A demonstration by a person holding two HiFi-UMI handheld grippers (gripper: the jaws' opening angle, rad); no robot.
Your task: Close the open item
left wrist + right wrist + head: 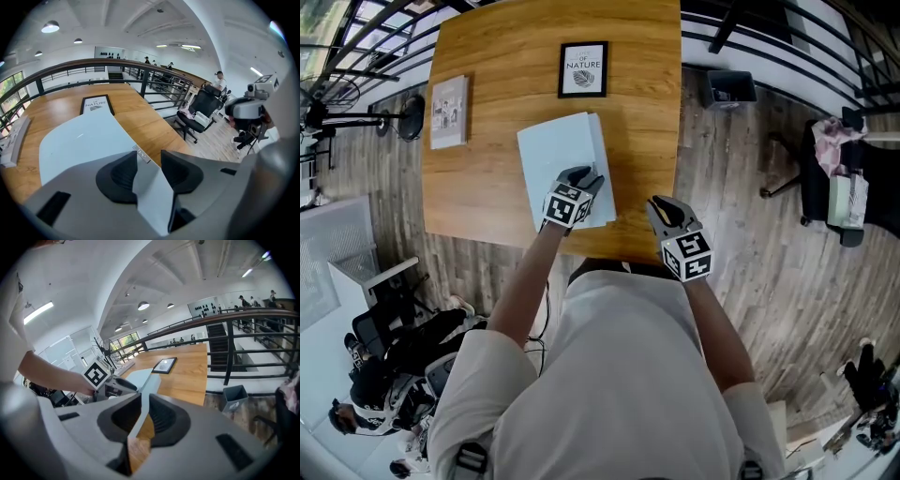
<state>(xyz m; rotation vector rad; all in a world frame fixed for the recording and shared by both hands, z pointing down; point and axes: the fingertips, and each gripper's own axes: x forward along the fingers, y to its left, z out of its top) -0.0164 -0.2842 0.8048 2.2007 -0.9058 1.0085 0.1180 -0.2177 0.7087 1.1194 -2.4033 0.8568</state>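
Two empty grippers: left gripper [581, 178] wide over the book [561, 150] mid-table [487, 197], right gripper [661, 208] narrow. Risk: my off-centre corner press skids the book off the near edge.

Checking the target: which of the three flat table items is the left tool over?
The big pale blue book, nearest the person: the left tool is over its near right corner. The black-framed print and smaller book lie farther.

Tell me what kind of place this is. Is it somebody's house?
Probably not a house. It looks like an open office on an upper floor: a black railing runs along the edge, an office chair stands beside the wooden table, and a person is further back.
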